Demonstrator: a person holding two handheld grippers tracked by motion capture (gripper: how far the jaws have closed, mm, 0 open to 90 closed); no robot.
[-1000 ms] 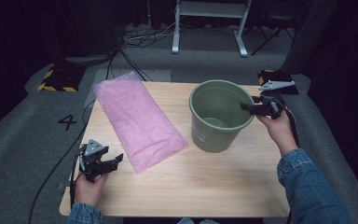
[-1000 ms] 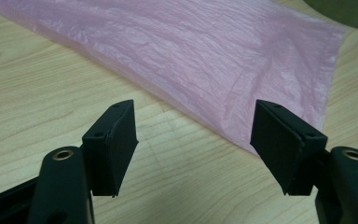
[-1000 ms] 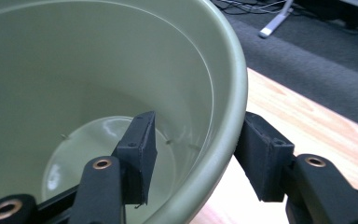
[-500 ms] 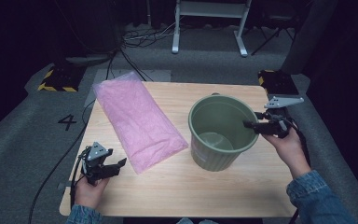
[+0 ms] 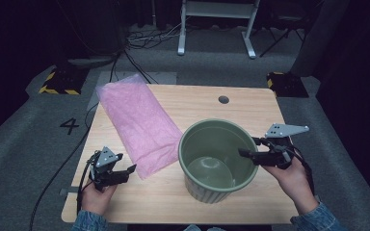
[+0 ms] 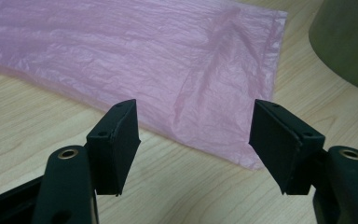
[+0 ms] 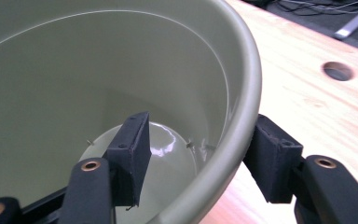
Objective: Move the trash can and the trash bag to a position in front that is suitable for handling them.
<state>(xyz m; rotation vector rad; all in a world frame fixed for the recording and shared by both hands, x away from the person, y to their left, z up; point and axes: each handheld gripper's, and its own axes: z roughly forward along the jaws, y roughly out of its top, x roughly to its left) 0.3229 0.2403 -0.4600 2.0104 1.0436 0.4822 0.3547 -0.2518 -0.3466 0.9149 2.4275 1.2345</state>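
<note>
A green plastic bucket (image 5: 207,126) stands upright and empty on the near right part of the wooden table (image 5: 255,108). My right gripper (image 5: 249,147) straddles its right rim, one jaw inside and one outside. In the right gripper view the inner pad (image 7: 133,154) stands off the bucket (image 7: 98,60) wall; the jaws have just been opening around the rim. A flat pink plastic bag (image 5: 139,120) lies on the table's left half. My left gripper (image 5: 125,172) is open just short of the pink bag's (image 6: 144,56) near corner, nothing between its fingers.
A round hole (image 5: 223,99) sits in the tabletop behind the bucket. On the floor beyond the table are a white frame (image 5: 217,19), cables and yellow-and-black striped blocks (image 5: 58,82). A "4" (image 5: 70,126) is marked on the floor at the left.
The bucket has slid from the table's far right toward the near edge, the right gripper moving with it on the rim. The left gripper has stayed in place.
</note>
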